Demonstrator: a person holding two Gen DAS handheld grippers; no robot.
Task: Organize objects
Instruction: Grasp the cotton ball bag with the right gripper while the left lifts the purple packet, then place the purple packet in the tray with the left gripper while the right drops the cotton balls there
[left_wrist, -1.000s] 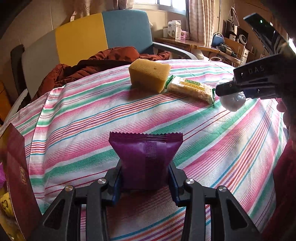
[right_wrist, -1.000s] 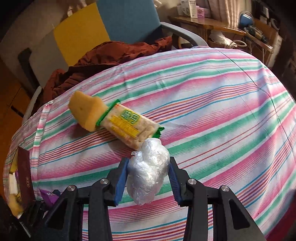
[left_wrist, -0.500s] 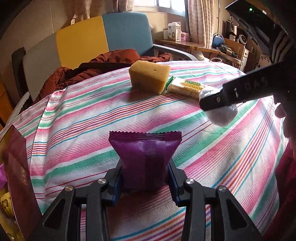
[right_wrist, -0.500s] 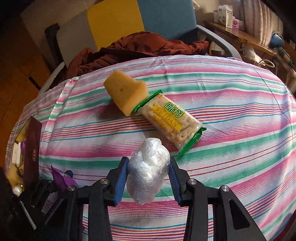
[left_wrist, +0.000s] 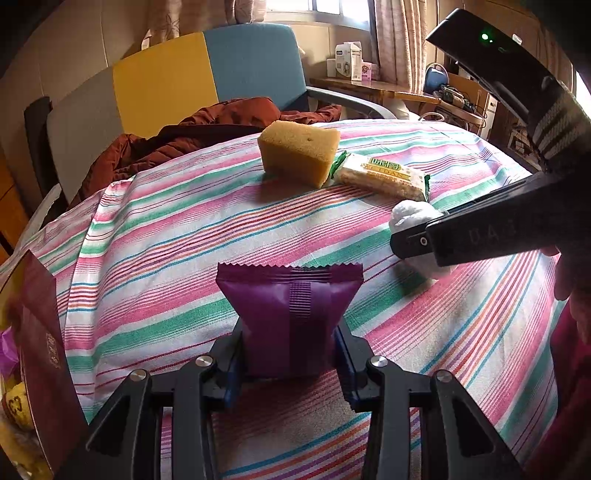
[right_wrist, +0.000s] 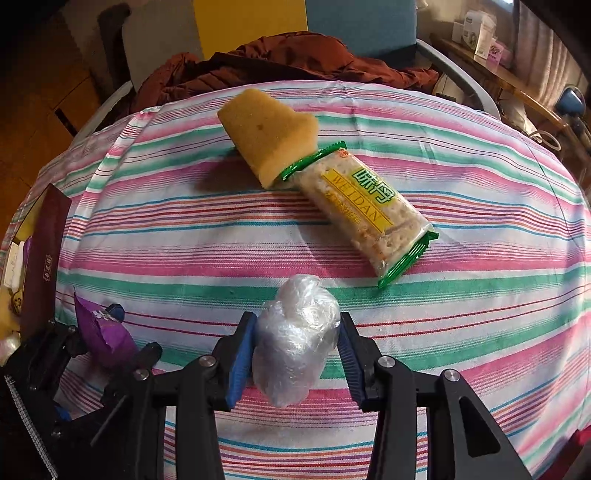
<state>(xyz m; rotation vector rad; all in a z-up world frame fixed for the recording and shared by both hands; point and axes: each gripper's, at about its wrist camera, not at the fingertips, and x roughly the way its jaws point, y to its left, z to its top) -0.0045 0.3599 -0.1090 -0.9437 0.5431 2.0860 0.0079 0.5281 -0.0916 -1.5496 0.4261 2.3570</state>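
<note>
From the left wrist, the left gripper (left_wrist: 290, 363) clamps a purple snack packet (left_wrist: 290, 314) narrowly, over the striped tablecloth (left_wrist: 166, 236).

From the right wrist, the right gripper (right_wrist: 297, 356) is opening; its pads flank a crumpled clear plastic ball (right_wrist: 297, 343) near the cracker packet (right_wrist: 364, 210) and yellow sponge (right_wrist: 269, 134).

The right hand-held gripper (right_wrist: 297, 354) has a clear plastic-wrapped bundle (right_wrist: 295, 341) between its opening jaws. Just beyond it lies a cracker packet (right_wrist: 364, 210), touching a yellow sponge (right_wrist: 269, 134) farther off on the striped table (right_wrist: 480, 295).
</note>
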